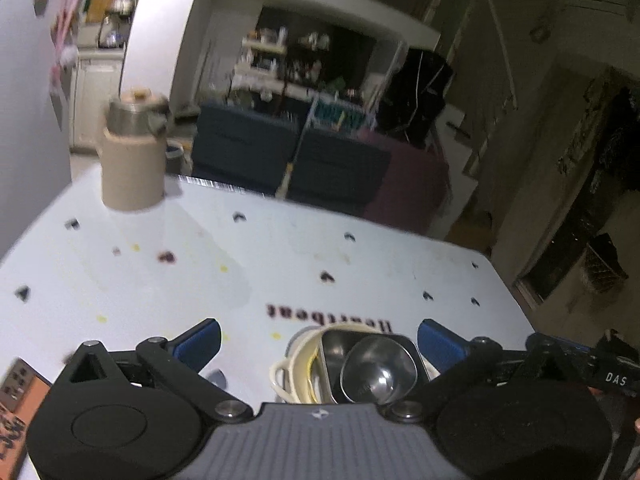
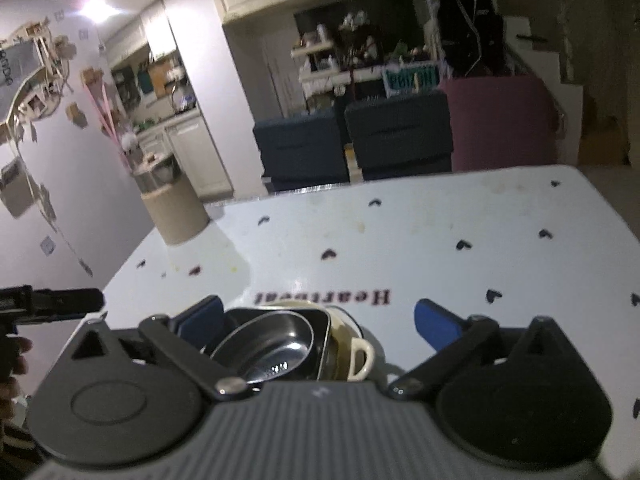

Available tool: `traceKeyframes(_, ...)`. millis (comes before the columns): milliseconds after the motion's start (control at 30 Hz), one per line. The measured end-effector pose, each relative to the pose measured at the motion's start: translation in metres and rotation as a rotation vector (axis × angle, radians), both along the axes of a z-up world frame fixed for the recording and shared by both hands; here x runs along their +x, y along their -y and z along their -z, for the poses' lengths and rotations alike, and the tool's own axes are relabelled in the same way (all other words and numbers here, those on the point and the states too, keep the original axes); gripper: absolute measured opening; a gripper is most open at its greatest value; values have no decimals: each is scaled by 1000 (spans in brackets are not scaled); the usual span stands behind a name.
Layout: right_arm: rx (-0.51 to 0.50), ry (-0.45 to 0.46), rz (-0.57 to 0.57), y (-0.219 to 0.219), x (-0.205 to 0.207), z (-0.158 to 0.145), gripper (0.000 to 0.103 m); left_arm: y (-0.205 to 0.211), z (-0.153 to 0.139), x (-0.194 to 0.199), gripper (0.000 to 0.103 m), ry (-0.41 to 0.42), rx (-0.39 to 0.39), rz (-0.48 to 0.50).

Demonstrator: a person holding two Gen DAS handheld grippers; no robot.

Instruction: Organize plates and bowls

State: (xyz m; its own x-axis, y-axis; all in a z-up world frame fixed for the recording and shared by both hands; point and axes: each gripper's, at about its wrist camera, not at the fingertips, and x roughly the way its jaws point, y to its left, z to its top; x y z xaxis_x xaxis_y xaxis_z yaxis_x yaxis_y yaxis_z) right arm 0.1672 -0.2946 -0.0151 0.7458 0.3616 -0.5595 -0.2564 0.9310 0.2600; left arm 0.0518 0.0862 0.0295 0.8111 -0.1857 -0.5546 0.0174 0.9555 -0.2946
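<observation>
A nested stack stands on the white heart-print table (image 1: 280, 264) near its front edge: a cream handled bowl (image 1: 294, 364) holds a square steel tray (image 1: 334, 350), and a round steel bowl (image 1: 378, 370) lies in that. My left gripper (image 1: 318, 342) is open and empty, its blue fingers spread wide just above and behind the stack. In the right wrist view the same cream bowl (image 2: 360, 354), steel tray (image 2: 320, 320) and steel bowl (image 2: 268, 346) sit low and left of centre. My right gripper (image 2: 320, 320) is open and empty, hovering over the stack.
A beige canister with a steel lid (image 1: 134, 148) stands at the table's far left corner, also in the right wrist view (image 2: 174, 208). Dark blue chairs (image 1: 288, 160) stand beyond the far edge. An orange box (image 1: 16, 404) lies at the near left. The left gripper's body (image 2: 48, 304) shows at left.
</observation>
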Motion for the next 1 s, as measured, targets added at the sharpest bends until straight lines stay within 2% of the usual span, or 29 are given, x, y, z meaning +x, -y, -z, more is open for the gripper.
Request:
traceKeyframes(167, 0, 76, 47, 5, -27, -8, 103, 6, -12, -27, 103, 84, 75, -19)
traceKeyframes(367, 9, 152, 54, 8, -58, -8, 103, 22, -1, -55, 103, 139, 180, -34)
traceKeyframes(600, 21, 168, 69, 12, -84, 1, 103, 35, 14, -74, 103, 150, 203, -18)
traceKeyframes(767, -42, 200, 88, 7, -97, 10, 103, 37, 24, -83, 103, 135, 210, -15)
traceKeyframes(933, -92, 202, 93, 4, -107, 21, 103, 41, 38, -91, 103, 119, 274, -20)
traceKeyframes(1000, -112, 211, 95, 4, -110, 24, 103, 41, 43, -94, 103, 115, 276, -24)
